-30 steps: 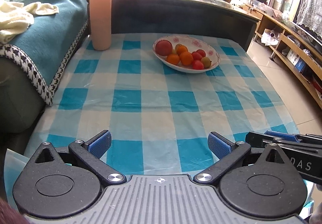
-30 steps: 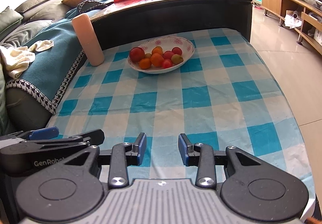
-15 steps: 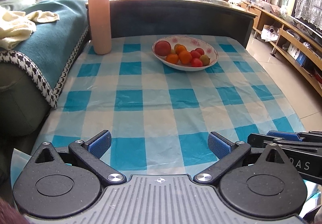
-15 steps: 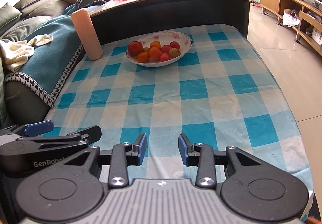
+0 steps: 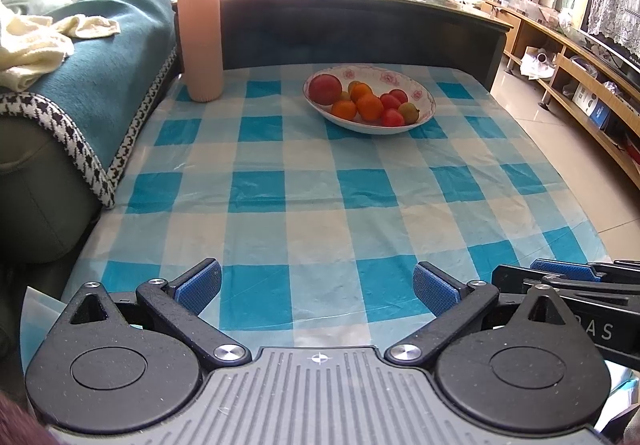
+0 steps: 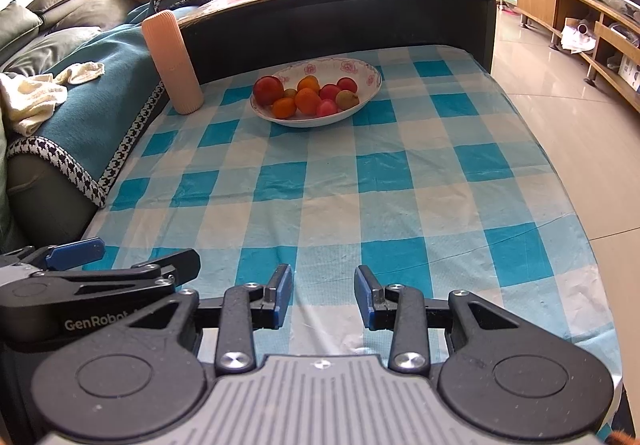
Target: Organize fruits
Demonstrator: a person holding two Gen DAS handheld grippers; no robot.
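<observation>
One floral bowl (image 5: 424,101) far ahead of both tongs: one apple (image 5: 325,89), some eight smaller fruits; left gripper (image 5: 317,287) wide apart, right gripper (image 6: 323,295) apart, both empty; bare checked tablecloth (image 6: 360,205) between

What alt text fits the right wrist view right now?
The open, empty right claw hovers over the near edge of a blue-checked tablecloth. Far across it, a white bowl holds red and orange fruit beside a pink cylinder. The left claw shows at lower left.

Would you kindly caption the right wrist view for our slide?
Open right gripper faces a fruit bowl across the checked tablecloth.
</observation>
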